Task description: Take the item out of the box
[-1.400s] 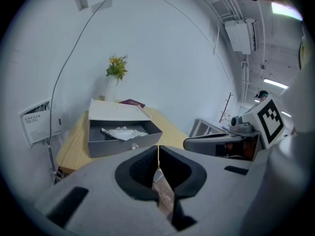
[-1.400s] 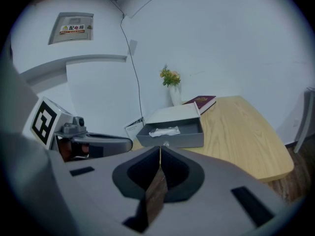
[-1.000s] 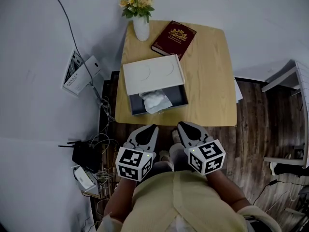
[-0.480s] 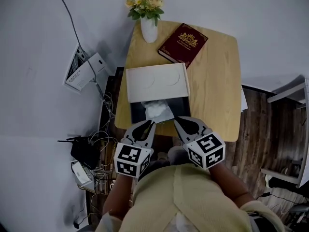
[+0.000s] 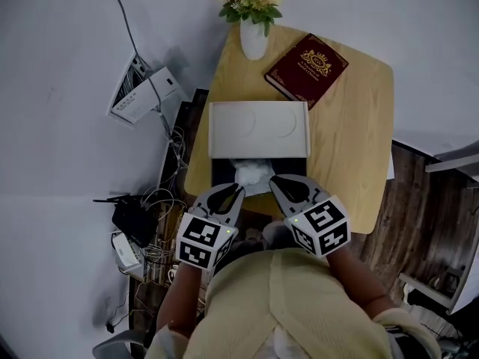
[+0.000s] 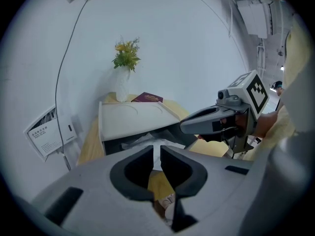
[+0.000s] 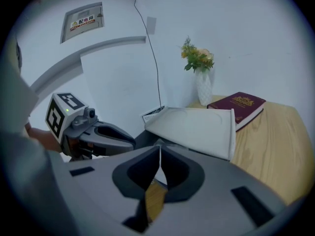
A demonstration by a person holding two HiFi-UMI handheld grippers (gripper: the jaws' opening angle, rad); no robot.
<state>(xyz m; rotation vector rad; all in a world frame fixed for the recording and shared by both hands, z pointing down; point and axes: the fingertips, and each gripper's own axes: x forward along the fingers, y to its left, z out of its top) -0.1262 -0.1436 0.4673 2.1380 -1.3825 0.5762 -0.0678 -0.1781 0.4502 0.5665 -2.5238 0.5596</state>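
Note:
A dark box lies on the wooden table. Its white lid is slid back over the far half. In the uncovered near part rests a crumpled white item, also visible under the lid as the item. My left gripper is shut and empty at the box's near left corner. My right gripper is shut and empty at the near right corner. Neither touches the item. Each gripper view shows its own jaws closed, left gripper and right gripper.
A white vase of flowers and a maroon book stand at the table's far end. Cables and a black router lie on the floor to the left. A white wall box sits left of the table.
Both grippers have come forward from short of the table to the box's near edge, still shut. The whole view has shifted toward the table.

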